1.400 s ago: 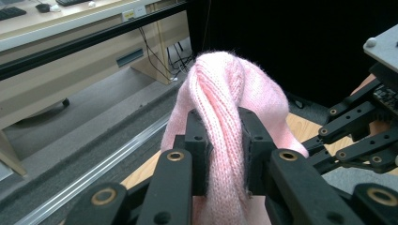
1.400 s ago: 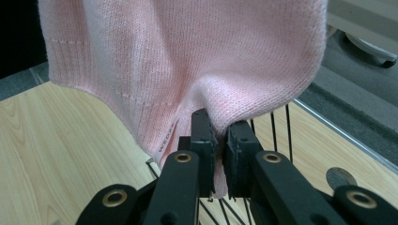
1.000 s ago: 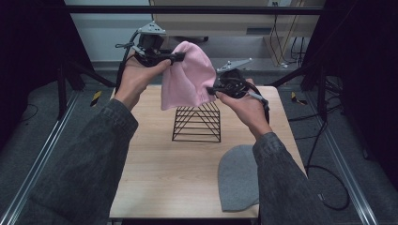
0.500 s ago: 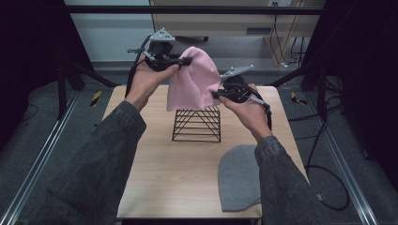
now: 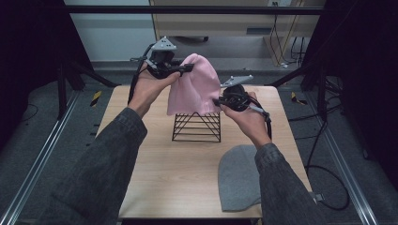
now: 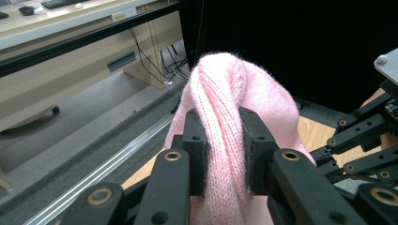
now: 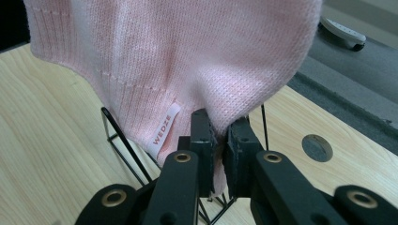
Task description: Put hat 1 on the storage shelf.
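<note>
The soft pink knitted beanie [image 5: 192, 86] looks light and floppy, so it will sag and stretch. The left hand-held gripper [image 5: 184, 69] pinches a bunched fold near its crown and the right hand-held gripper [image 5: 218, 101] is clamped on its ribbed hem, above the black wire pyramid rack [image 5: 197, 126]. Hem and crown seem the best holds.

I see the pink knitted beanie [image 5: 192, 86] hanging in the air above the black wire stand [image 5: 197, 126], its ribbed hem just over the stand's peak. It is bunched at the crown and pinched again at the lower edge (a small white label reading WEDZE [image 7: 163, 131] sits on the hem). The stand is a pyramid of thin rods, upright on the wooden table [image 5: 159, 173].
</note>
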`<move>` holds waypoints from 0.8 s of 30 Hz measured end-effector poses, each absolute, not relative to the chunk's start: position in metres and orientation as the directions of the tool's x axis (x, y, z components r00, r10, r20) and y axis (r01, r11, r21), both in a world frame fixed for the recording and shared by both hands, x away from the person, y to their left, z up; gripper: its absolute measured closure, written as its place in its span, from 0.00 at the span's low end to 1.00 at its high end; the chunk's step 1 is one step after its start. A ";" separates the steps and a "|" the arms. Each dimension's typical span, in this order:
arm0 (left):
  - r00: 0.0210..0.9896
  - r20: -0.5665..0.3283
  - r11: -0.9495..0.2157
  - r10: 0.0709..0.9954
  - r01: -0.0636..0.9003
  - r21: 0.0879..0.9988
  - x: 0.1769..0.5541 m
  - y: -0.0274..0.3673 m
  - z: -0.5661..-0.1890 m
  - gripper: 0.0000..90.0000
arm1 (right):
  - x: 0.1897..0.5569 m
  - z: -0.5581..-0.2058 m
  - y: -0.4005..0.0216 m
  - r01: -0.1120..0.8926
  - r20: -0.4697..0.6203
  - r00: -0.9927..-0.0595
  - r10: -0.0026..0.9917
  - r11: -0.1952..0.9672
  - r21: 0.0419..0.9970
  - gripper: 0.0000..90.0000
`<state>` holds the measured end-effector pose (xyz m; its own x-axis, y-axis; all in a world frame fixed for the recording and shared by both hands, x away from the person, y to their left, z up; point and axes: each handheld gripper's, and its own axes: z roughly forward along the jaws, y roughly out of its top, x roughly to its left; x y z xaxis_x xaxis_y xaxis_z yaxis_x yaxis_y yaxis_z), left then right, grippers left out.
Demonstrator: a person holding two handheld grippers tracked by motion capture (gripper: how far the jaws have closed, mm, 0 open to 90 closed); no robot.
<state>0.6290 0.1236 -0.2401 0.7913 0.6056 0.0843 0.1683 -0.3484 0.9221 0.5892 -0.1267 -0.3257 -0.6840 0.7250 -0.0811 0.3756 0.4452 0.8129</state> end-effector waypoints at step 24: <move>0.790 0.085 -0.353 0.607 0.173 0.920 0.623 0.125 -0.262 0.81 | 0.584 -0.343 -0.128 0.398 -0.104 -0.685 0.721 0.490 0.776 0.92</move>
<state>0.6229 0.1248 -0.2615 0.7901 0.6071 0.0849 0.1726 -0.3531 0.9195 0.5842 -0.1277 -0.3426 -0.6847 0.7213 -0.1039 0.3981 0.4896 0.7758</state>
